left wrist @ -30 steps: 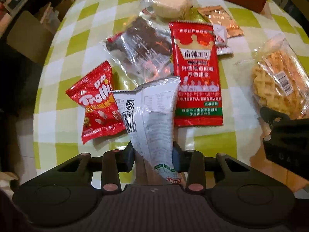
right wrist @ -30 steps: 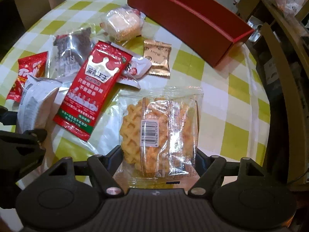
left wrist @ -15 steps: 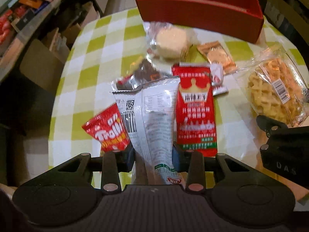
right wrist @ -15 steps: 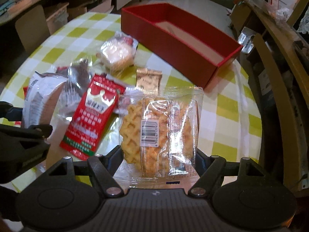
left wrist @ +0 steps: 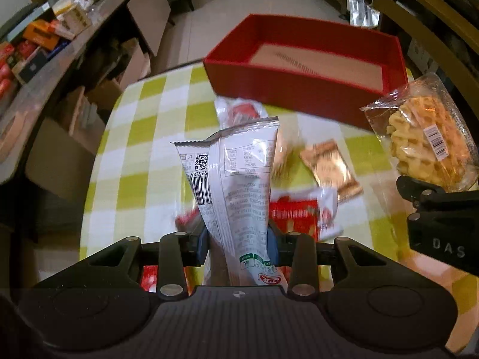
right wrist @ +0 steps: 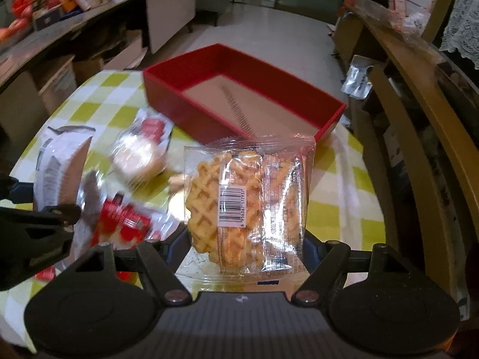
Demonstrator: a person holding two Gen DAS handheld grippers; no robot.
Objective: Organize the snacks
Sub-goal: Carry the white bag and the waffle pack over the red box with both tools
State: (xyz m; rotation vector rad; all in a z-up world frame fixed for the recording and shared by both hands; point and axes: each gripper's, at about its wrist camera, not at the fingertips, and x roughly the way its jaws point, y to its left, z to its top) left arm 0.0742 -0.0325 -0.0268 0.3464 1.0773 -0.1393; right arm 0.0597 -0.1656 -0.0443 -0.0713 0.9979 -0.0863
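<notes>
**Mia:** What does the left gripper (left wrist: 238, 240) have?

**Ben:** Its fingers (left wrist: 201, 240) squeeze the bottom of a white snack bag (left wrist: 232, 176). The bag stands up tall between them, with its long side pointing up and away.

**Mia:** And the right gripper (right wrist: 244, 243)?

**Ben:** It holds a waffle pack (right wrist: 248, 200). The fingers press on both sides of the clear wrapper. The pack is wide, so they stand far apart, but they do grip it.

**Mia:** Are the two snacks on the worktop (left wrist: 143, 137)?

**Ben:** No. I think both are up in the air above the green and white cloth.

**Mia:** Where should they go?

**Ben:** I think into the red box (right wrist: 248, 110). It sits at the far edge of the worktop, right ahead of both grippers, and nothing is in it yet.

**Mia:** Which hand is closer?

**Ben:** The right one looks closer. In its view the top of the waffle pack lines up with the near wall of the box. The box lies long from left to right, so both snacks can fit side by side.

**Mia:** What is left down there?

**Ben:** A round cake pack (right wrist: 140, 152), a small gold packet (left wrist: 330, 169) and a red packet (left wrist: 295, 217). They are blurry.
</notes>
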